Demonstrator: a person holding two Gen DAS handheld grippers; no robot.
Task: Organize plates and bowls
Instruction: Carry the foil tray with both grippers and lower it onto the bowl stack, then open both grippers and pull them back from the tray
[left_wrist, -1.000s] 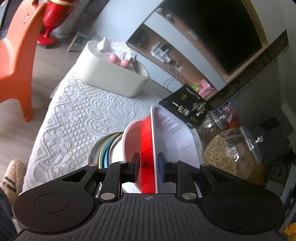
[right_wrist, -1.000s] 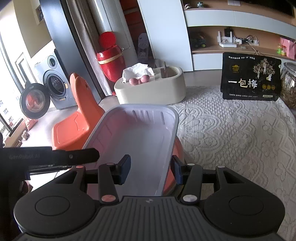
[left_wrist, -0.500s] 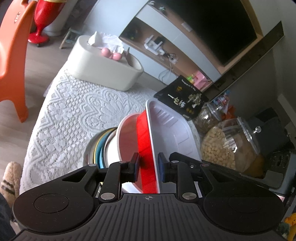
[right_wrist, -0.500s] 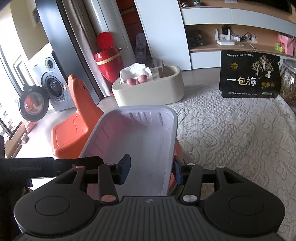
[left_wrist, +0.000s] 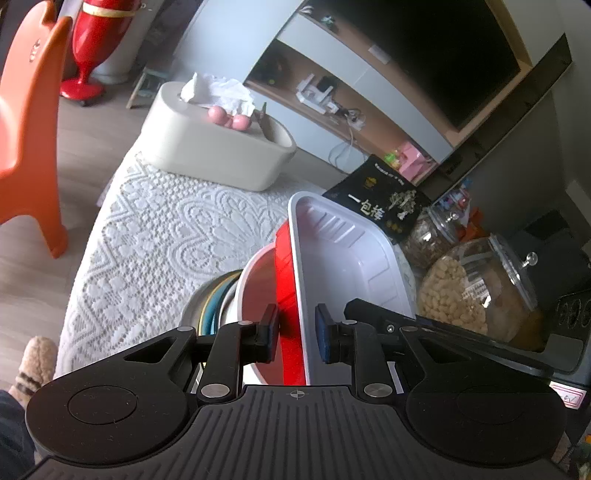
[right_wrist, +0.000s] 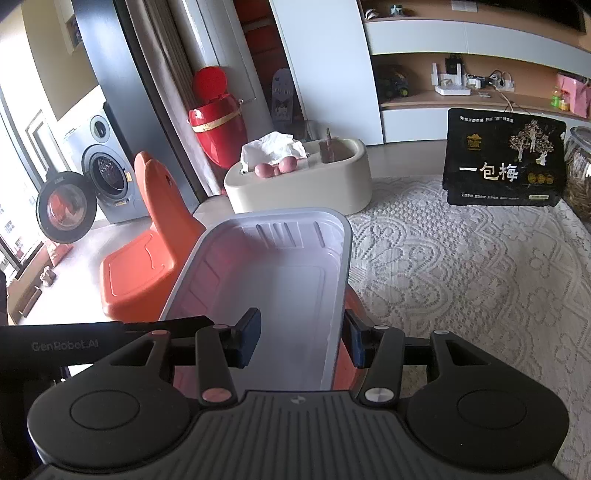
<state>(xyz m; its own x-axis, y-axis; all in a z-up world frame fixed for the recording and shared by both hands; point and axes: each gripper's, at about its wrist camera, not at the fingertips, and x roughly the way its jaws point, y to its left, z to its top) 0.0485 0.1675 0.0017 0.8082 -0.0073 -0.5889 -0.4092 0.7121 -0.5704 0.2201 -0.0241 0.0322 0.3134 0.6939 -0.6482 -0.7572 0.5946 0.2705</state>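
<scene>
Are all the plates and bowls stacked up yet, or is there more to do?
Some looks done: a stack of plates and a white bowl sit nested together on the lace tablecloth. In hand: both the left gripper and right gripper clamp the red-and-white tray, tilted against the bowl. Left to do: set the tray down flat.

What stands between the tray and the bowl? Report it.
Nothing visible. The tray, its wall between the left gripper's pads, hangs tilted close beside the bowl on the plates. No object shows between them; the tray's underside is hidden.
</scene>
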